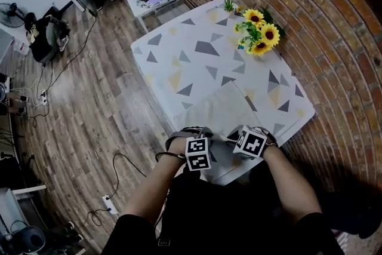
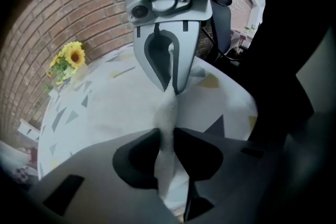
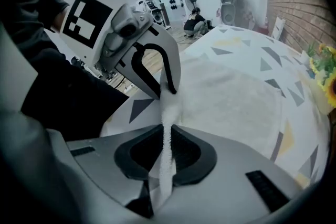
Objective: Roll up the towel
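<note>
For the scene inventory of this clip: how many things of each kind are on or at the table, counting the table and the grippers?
grippers: 2, left gripper and right gripper
towel: 1
sunflower bunch: 1
small green plant: 1
table: 1
Total: 6

1. Your left gripper points steeply down, its jaws pinched on the towel edge.
2. Your right gripper grips the same edge, just beside the left.
3. Your left forearm and right forearm converge in front of you.
</note>
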A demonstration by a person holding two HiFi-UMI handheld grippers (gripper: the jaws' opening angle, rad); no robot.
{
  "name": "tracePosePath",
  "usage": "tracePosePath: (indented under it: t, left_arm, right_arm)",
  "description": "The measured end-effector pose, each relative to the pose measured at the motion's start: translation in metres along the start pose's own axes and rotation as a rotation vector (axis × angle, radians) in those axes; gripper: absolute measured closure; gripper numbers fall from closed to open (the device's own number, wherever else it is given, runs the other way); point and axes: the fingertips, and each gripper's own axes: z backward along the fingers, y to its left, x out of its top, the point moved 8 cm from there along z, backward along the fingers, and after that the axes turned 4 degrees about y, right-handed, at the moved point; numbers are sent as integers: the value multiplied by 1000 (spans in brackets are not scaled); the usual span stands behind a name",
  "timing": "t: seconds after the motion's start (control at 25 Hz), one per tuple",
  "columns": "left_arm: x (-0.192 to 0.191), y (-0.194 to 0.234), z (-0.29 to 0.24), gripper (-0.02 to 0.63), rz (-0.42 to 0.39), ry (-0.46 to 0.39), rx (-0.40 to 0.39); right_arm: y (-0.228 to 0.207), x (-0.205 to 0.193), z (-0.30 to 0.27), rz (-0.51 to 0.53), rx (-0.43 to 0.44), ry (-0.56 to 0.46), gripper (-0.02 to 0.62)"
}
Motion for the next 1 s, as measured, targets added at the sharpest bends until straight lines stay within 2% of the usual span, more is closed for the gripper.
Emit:
tracePosePath:
  t: [0.08,0.28,0.44,0.56,0.64,0.84,1.0]
  left_arm:
    - [3,-6,2,508,2,-4,-30]
    - [4,2,5,454,6,17,47]
    - [1,12,8,454,9,21,63]
    - [0,21,10,447,2,24,105]
    - [4,24,13,445,-17,18,131]
    - [16,11,6,445,-129,35,120]
    - [14,16,-7,445,-115,55,155]
  right_arm:
    - [3,-6,1,0,10,3,537]
    - [-11,-8,2,-7,-88,-5,520]
    - [-21,-5,2,-27,-145,1,505]
    - [-30,-6,1,-59,-177,0,498]
    - [-35,-7,1,-83,-201,-2,497]
    - [-42,-8,5,-126,-272,-15,494]
    - [-40,-4,17,-103,-356,-68,480]
